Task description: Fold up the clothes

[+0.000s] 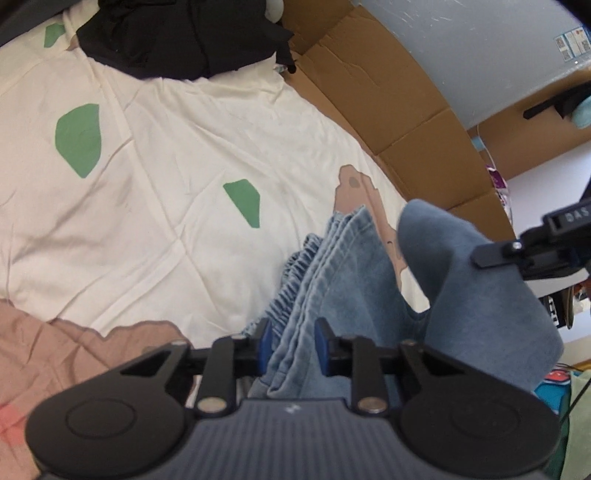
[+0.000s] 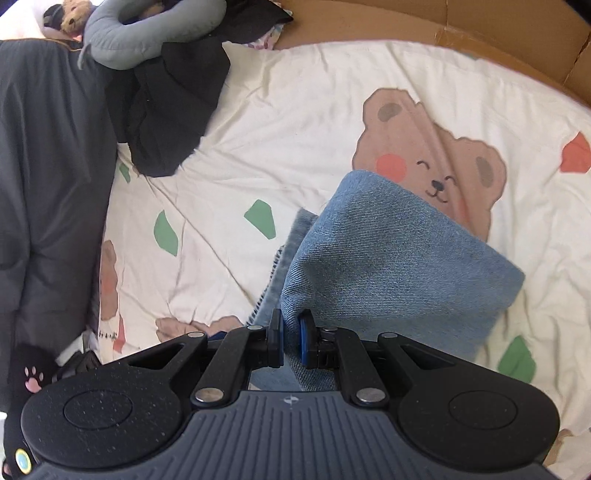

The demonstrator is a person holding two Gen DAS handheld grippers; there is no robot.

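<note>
Light blue jeans (image 1: 332,266) lie partly lifted over a cream bedsheet (image 1: 166,184) printed with green patches and bears. In the left wrist view my left gripper (image 1: 293,347) is shut on the stacked denim layers near the gathered elastic waistband. In the right wrist view my right gripper (image 2: 291,339) is shut on a thin fold of the jeans (image 2: 388,251), which bulge forward over the bear print on the bedsheet (image 2: 295,129). The right gripper's fingertip (image 1: 491,254) shows at the right edge of the left wrist view, against the raised denim.
A pile of black clothes (image 1: 184,37) lies at the far end of the bed, also in the right wrist view (image 2: 173,110). Cardboard panels (image 1: 406,122) line the bed's far side. A grey neck pillow (image 2: 147,33) and dark grey bedding (image 2: 48,166) sit at left.
</note>
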